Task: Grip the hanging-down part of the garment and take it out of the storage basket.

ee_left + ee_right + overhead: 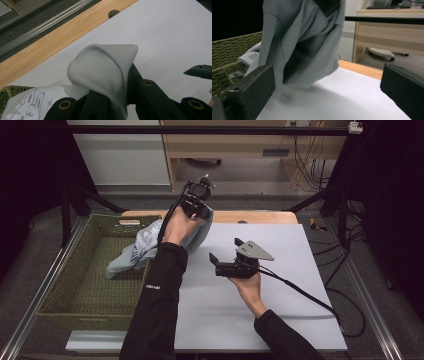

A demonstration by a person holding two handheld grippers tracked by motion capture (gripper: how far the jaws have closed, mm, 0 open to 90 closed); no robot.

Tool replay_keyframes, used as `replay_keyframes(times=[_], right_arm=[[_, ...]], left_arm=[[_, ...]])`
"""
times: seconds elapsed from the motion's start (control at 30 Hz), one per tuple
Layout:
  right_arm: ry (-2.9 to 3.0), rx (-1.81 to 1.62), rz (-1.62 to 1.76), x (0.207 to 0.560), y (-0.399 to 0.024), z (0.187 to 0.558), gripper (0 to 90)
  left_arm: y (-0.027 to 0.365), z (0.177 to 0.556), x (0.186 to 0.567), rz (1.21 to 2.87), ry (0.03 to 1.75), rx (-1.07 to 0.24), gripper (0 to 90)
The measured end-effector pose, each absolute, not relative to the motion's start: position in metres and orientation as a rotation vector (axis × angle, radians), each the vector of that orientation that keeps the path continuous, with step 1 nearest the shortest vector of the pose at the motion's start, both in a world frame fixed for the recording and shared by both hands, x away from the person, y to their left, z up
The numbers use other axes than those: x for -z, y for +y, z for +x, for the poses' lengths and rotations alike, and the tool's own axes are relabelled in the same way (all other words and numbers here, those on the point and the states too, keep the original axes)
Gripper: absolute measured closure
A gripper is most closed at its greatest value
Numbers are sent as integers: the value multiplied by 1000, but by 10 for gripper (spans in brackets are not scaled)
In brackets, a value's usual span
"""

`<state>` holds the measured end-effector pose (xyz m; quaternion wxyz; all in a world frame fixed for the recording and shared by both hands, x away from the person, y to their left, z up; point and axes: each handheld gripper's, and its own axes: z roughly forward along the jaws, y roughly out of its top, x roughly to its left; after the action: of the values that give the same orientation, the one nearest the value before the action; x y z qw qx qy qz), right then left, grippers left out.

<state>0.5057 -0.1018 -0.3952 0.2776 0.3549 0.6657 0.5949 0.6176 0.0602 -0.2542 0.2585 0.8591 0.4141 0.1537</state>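
Black jaws of the left gripper are clamped on a fold of the pale grey-blue garment, and the cloth is held up above the far left corner of the white table sheet. In the left gripper view the ribbed fabric is seen bunched between the closed jaws and draped over them, with a printed lilac pattern on the part that hangs lower.

From that grip the garment trails down and to the left, over the rim of the green woven basket, so that its lower part lies inside the basket while the upper part hangs beside the sheet's left edge. In the right gripper view the hanging cloth is seen touching the sheet at its bottom fold, with the basket wall just behind it.

The right gripper is held over the middle of the sheet, well apart from the garment, with its jaws spread wide and nothing between them; a grey three-cornered plate sits on top of it and a black cable trails off toward the sheet's right edge. A strip of bare wooden tabletop is seen beyond the sheet's far edge.
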Motion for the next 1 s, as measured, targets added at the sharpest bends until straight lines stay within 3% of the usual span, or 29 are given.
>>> replay_keyframes(times=[1.0], right_arm=[[1837,-1617,969,405,-44,555,9]], left_arm=[[60,618,249,2348,1130,-427,831]])
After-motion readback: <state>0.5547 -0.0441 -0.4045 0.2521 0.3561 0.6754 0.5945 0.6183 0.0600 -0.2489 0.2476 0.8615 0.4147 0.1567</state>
